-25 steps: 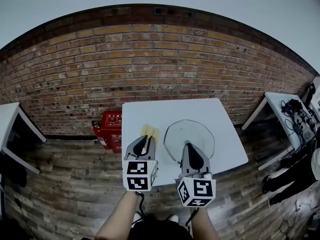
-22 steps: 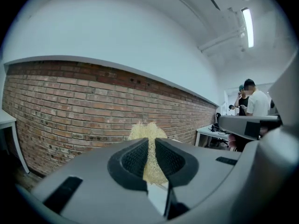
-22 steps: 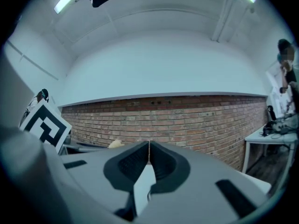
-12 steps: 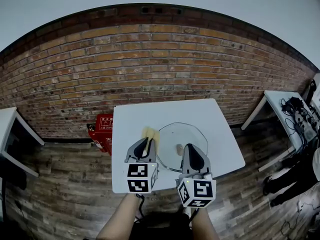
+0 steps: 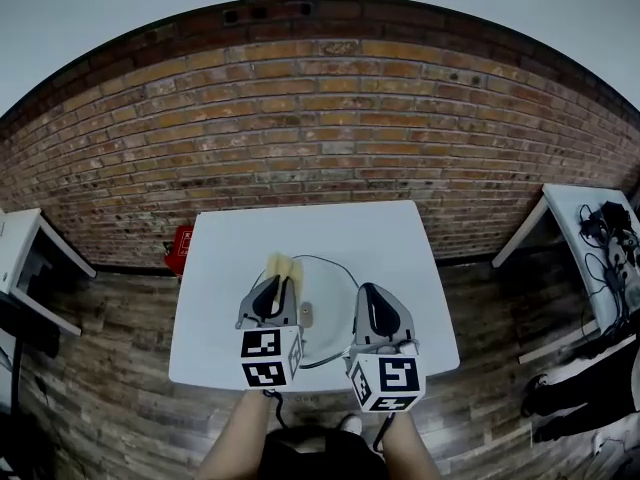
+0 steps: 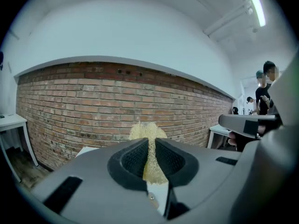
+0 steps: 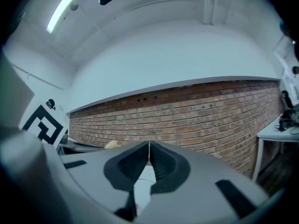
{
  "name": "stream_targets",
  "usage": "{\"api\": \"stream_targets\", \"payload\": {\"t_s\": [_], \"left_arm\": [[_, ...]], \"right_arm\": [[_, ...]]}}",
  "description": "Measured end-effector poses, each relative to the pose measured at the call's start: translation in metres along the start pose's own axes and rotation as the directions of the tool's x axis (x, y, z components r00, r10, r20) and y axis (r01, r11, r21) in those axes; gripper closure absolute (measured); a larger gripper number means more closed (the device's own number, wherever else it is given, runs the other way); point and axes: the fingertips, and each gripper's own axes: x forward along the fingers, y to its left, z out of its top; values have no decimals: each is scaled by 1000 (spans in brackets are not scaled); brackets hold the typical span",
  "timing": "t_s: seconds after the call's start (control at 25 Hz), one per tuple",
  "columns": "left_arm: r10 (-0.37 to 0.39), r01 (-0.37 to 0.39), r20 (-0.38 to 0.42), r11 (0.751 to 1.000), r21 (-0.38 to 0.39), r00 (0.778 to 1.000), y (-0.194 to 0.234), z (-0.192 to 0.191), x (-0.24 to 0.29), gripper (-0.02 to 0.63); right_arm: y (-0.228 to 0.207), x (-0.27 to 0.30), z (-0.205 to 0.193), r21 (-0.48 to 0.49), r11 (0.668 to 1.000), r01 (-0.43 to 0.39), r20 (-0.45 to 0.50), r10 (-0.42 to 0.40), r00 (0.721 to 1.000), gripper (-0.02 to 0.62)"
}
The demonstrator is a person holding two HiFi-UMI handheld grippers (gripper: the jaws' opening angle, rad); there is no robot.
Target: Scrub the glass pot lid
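The glass pot lid (image 5: 326, 290) lies flat on the white table (image 5: 390, 238), its small knob (image 5: 306, 316) near the middle. My left gripper (image 5: 275, 286) is shut on a yellow fibrous scrubber (image 5: 280, 266), which sticks out past the jaws above the lid's left edge. In the left gripper view the scrubber (image 6: 148, 133) is pinched between the pads of the left gripper (image 6: 149, 149). My right gripper (image 5: 366, 296) hovers at the lid's right rim, shut. In the right gripper view the right gripper (image 7: 148, 154) has its jaws together with nothing seen between them; the scrubber (image 7: 111, 144) shows at its left.
A brick wall (image 5: 320, 128) runs behind the table. A red fire extinguisher (image 5: 178, 248) stands on the wooden floor at the table's far left corner. Side tables stand at the left (image 5: 18, 236) and right (image 5: 590, 230). People (image 6: 264, 85) stand far right.
Both grippers have moved forward from the table's near edge to over the lid. The view has shifted, so the table sits further left and nearer. The lid kept its place on the table.
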Motion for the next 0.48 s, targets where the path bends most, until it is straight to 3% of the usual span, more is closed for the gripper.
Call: {"api": "stream_targets", "payload": {"t_s": [0.16,0.48], "left_arm": [[17,-17,-4,999,30,1000,-19,8,11,561],[48,-48,-35,999,7,998,-2,1,26,561]], "right_arm": [[-15,10,4,9,999,-46,-1,46,999,574],[-10,36,-4,9,996,-89,-22,89,996,574]]}}
